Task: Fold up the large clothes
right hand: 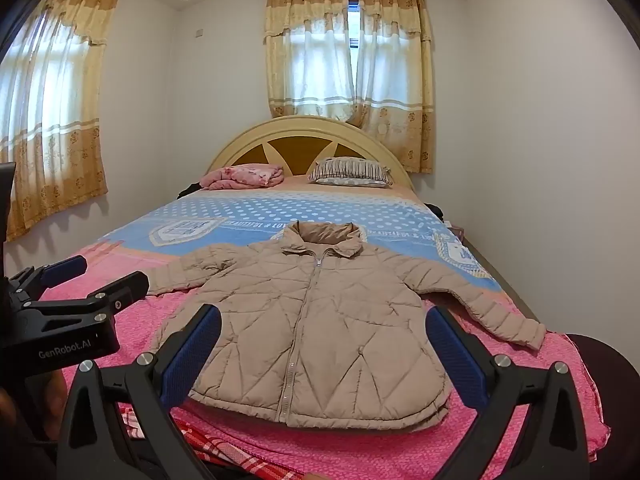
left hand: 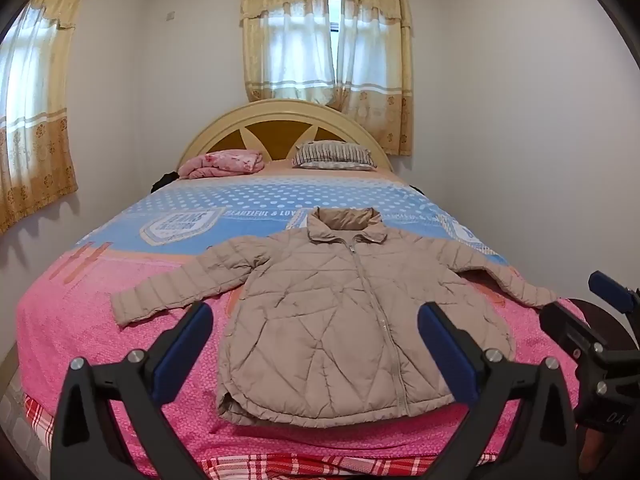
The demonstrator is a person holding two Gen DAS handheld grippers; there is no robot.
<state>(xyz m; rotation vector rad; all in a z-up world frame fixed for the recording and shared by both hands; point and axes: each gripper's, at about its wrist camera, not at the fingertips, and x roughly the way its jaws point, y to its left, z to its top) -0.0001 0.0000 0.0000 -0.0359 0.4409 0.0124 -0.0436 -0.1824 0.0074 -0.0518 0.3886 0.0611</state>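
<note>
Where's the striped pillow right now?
In both wrist views the striped pillow lies at the far end of the bed, against the headboard, right of the folded pink blanket, well beyond the jacket.

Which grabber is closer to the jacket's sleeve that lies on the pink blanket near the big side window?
Left. The left gripper hangs open by the hem on that sleeve's side. The right gripper, open too, is over toward the other sleeve.

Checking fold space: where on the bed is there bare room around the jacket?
Bare: blue dotted spread between jacket collar and pillows; pink cover beyond the sleeve cuffs. Crowded: head end, with striped pillow and pink blanket.
</note>
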